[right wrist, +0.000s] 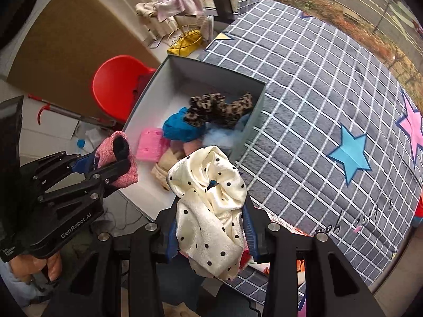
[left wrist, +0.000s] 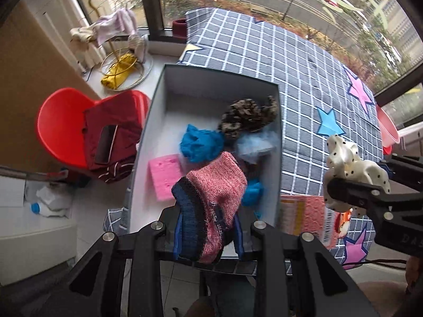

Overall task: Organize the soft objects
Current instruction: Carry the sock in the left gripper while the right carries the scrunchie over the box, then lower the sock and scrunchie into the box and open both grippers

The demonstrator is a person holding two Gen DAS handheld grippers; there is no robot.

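My left tool point(left wrist: 208, 227) grips a pink knit sock point(left wrist: 214, 185) above the near end of the open grey box point(left wrist: 148, 121); my right tool point(right wrist: 211, 237) clamps a cream polka-dot scrunchie point(right wrist: 208, 198) just beside the box, over the checked bedspread point(right wrist: 317, 92). I'd lower each over bare floor near the pink sponge point(left wrist: 164, 179) before letting go, clear of the rim.
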